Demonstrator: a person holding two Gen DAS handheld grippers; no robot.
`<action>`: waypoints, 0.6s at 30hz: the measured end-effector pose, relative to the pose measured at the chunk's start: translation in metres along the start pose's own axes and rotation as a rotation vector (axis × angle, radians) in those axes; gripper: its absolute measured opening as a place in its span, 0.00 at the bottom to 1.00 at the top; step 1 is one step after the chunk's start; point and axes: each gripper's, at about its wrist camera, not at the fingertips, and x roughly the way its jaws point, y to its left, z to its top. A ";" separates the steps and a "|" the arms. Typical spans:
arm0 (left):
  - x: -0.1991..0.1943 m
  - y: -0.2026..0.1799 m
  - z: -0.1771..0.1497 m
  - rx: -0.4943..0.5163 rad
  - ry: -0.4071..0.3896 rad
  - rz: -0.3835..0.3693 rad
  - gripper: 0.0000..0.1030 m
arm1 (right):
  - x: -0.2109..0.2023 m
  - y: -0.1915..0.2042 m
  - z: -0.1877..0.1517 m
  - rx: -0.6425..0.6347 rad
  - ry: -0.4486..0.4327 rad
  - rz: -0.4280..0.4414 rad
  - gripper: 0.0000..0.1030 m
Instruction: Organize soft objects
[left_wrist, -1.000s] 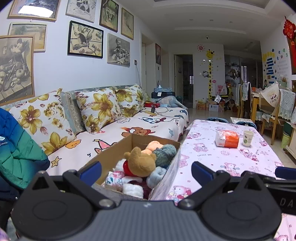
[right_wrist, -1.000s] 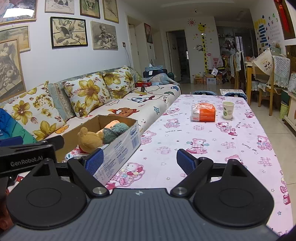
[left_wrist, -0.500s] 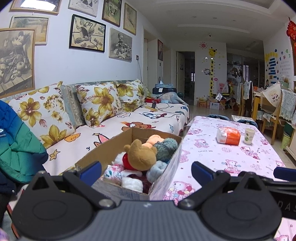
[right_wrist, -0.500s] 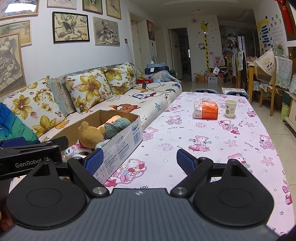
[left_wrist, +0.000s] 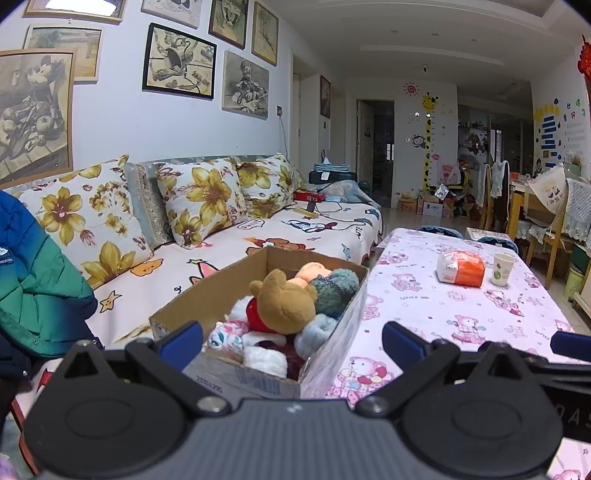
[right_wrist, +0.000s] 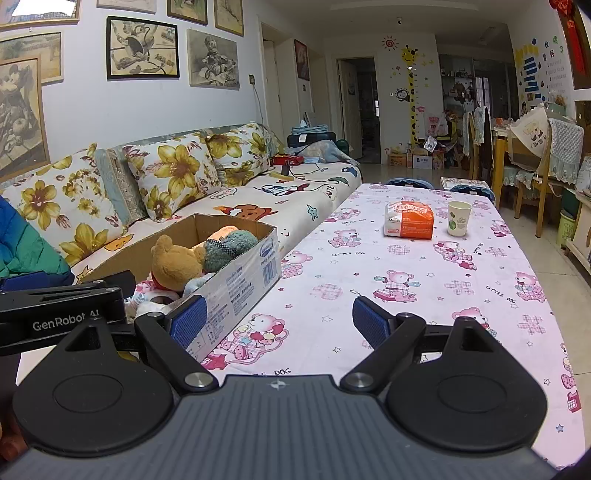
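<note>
A cardboard box (left_wrist: 207, 295) stands at the left edge of the table, full of soft toys. A brown teddy bear (left_wrist: 284, 302) lies on top, with a teal plush (left_wrist: 334, 291), a peach plush (left_wrist: 314, 269) and white and pink ones around it. My left gripper (left_wrist: 291, 339) is open and empty, just in front of the box. My right gripper (right_wrist: 279, 321) is open and empty over the tablecloth, to the right of the box (right_wrist: 236, 280). The bear (right_wrist: 173, 262) also shows in the right wrist view.
The table (right_wrist: 406, 280) has a pink bear-print cloth. An orange tissue pack (right_wrist: 408, 219) and a paper cup (right_wrist: 459, 218) stand at its far end. A sofa (left_wrist: 295, 236) with floral cushions runs along the left. A blue-green jacket (left_wrist: 33, 284) lies at near left. Chairs stand at far right.
Both grippers have drawn back and risen slightly, so the box sits a little lower and farther in view. Both stay open and empty.
</note>
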 end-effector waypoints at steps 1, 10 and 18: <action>0.000 0.000 0.000 -0.001 0.001 0.000 0.99 | 0.001 0.000 0.000 -0.001 0.000 0.000 1.00; 0.005 0.000 -0.003 -0.008 0.015 -0.002 0.99 | 0.003 -0.002 0.000 -0.001 0.009 0.001 1.00; 0.010 0.000 -0.006 -0.012 0.026 0.001 0.99 | 0.005 -0.003 0.001 -0.001 0.019 0.001 1.00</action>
